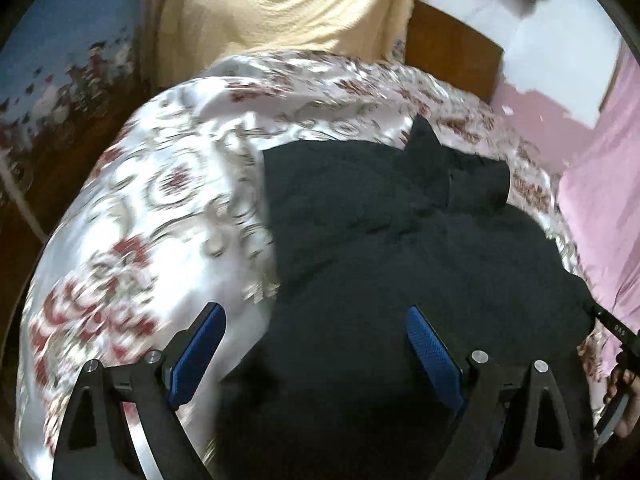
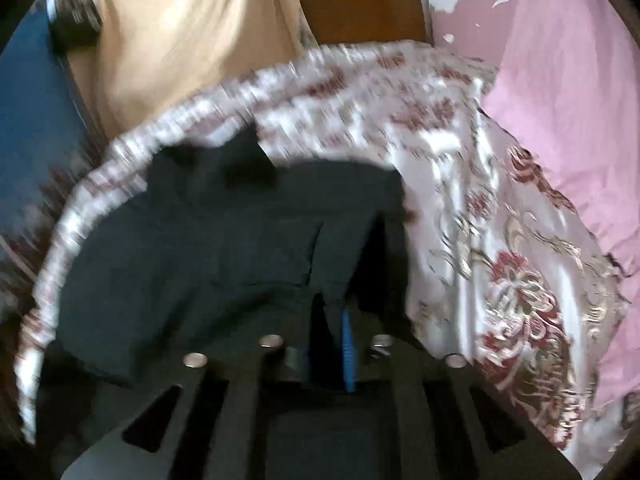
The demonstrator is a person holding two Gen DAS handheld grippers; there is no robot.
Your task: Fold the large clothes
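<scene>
a black garment lies crumpled on a white bedspread patterned with red and beige flowers, its collar end toward the wooden headboard. the left gripper hangs over the garment's near edge, blue pads spread wide with nothing pinched between them. the right gripper has its jaws drawn close together, a fold of the black cloth running down between them; whether the pads press on it cannot be told through the blur. a cream cloth hangs behind the bed, a pink sheet to the right.
</scene>
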